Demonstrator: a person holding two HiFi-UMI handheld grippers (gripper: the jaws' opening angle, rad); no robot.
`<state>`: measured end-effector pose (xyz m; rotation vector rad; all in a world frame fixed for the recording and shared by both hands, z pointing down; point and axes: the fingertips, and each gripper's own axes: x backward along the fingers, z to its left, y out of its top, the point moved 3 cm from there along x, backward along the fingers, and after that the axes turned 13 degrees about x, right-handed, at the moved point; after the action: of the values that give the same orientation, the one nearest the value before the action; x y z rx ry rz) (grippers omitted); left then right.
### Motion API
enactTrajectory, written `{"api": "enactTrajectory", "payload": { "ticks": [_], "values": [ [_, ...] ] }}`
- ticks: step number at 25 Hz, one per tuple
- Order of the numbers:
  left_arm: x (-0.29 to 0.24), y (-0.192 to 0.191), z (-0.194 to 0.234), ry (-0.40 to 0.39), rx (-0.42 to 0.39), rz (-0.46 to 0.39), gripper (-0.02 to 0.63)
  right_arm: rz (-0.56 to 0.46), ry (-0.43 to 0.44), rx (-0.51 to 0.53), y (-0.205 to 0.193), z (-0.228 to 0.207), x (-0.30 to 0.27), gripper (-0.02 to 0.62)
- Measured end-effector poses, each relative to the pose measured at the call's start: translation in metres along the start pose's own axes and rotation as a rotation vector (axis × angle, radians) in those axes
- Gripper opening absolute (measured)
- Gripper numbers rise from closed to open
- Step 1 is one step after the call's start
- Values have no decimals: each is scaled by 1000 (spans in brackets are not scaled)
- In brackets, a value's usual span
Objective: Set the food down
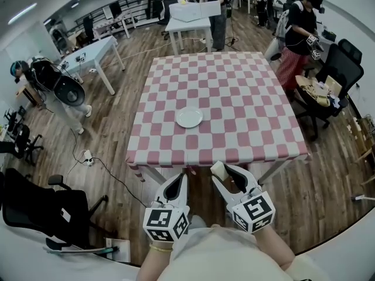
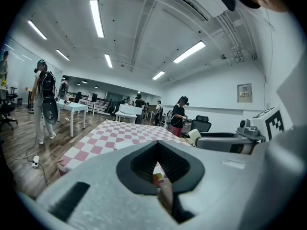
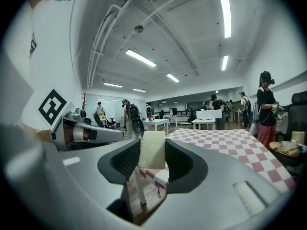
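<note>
A pale cream block of food [image 1: 218, 168] is held in my right gripper [image 1: 225, 177], just short of the near edge of the table with the pink-and-white checked cloth [image 1: 234, 116]. In the right gripper view the food [image 3: 153, 150] stands upright between the dark pads, with the gripper [image 3: 152, 161] shut on it. A small white plate [image 1: 189, 117] lies near the table's front middle with nothing on it. My left gripper [image 1: 177, 185] hangs beside the right one, its jaws together and nothing between them [image 2: 158, 161].
A black office chair [image 1: 337, 75] with clutter stands off the table's right side, next to a person [image 1: 299, 34]. White tables [image 1: 190, 13] stand behind and at the left [image 1: 88, 54]. A black chair [image 1: 53, 209] and a floor cable [image 1: 88, 157] are at lower left.
</note>
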<state>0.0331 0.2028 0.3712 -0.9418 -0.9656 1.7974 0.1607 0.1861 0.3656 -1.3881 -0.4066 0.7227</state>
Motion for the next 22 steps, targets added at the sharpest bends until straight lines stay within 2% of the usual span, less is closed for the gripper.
{"api": "enactTrajectory", "payload": {
  "ticks": [10,22],
  "values": [
    [-13,-11,-8,2,14,31,-2,-17,19,-25,-3,-9,3,170],
    [-37,8,18,8,21,21,-2,-12,14,-27,-4,-25,-29,170]
  ]
}}
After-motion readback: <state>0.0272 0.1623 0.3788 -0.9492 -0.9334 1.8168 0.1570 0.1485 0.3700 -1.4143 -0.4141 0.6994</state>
